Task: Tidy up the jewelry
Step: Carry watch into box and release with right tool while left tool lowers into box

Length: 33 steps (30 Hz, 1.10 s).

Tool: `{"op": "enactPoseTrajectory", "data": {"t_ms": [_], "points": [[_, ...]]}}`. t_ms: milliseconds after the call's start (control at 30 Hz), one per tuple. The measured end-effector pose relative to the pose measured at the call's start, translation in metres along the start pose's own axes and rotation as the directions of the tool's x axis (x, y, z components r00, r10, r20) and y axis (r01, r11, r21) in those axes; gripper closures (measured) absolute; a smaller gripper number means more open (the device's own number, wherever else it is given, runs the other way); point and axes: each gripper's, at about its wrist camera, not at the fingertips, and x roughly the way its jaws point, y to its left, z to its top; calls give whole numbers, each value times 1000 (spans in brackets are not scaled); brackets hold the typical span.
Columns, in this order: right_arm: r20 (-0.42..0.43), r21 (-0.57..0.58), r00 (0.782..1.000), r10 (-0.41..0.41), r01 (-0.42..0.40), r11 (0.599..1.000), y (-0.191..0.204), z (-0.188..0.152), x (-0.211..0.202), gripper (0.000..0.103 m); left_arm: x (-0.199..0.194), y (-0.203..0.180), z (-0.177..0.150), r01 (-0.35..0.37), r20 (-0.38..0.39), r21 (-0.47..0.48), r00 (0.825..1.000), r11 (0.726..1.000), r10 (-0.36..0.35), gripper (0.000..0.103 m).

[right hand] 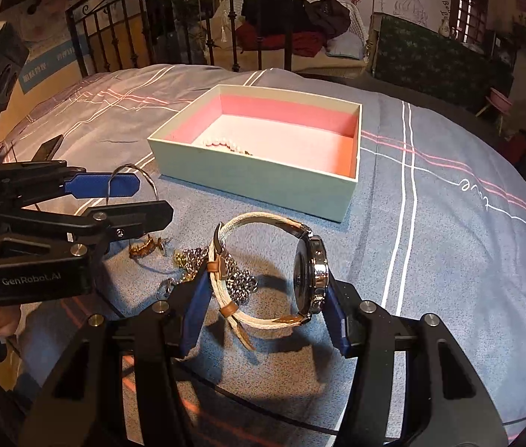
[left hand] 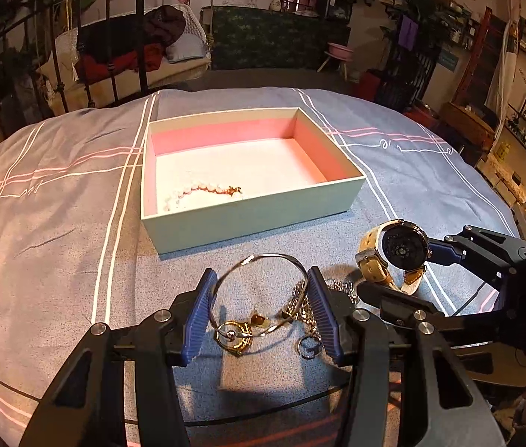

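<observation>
An open pale box (left hand: 248, 219) with a pink lining sits on the grey bedspread; a pearl bracelet (left hand: 192, 192) lies inside it. My left gripper (left hand: 261, 287) is shut on a thin silver bangle (left hand: 263, 259), its blue pads touching the bangle's two sides. Below the bangle lie a gold ring (left hand: 235, 339), a silver chain (left hand: 337, 290) and a small ring (left hand: 309, 348). My right gripper (right hand: 263, 294) is shut on a wristwatch (right hand: 309, 272) with a cream strap (right hand: 233, 298), held just above the spread. The watch also shows in the left wrist view (left hand: 397, 251).
The box (right hand: 263, 182) stands about a hand's width beyond both grippers. Loose jewelry (right hand: 147, 249) and the chain (right hand: 240, 283) lie between the grippers. The bedspread (right hand: 449, 223) extends right. An iron bed frame (right hand: 188, 29) stands behind.
</observation>
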Motion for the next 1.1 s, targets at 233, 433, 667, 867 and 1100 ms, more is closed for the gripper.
{"op": "enactPoseTrajectory", "data": {"t_ms": [233,433,667,867,1100], "points": [[56,-25,998,-24,25,999,-7,39,-2,49,-8,0,38,-21,73,7,997,1000,20,63],[82,-33,996,-38,40,999,-13,58,-6,49,-9,8,56,-47,91,-4,995,999,47,67],[83,-40,995,-54,58,998,-16,85,12,49,13,22,83,-72,66,-44,995,996,75,71],[84,-26,991,-100,103,994,-22,98,28,49,29,30,93,-104,50,-55,993,993,107,71],[58,-28,993,-103,105,994,-25,99,39,49,39,36,94,-105,28,-68,994,992,107,72]]}}
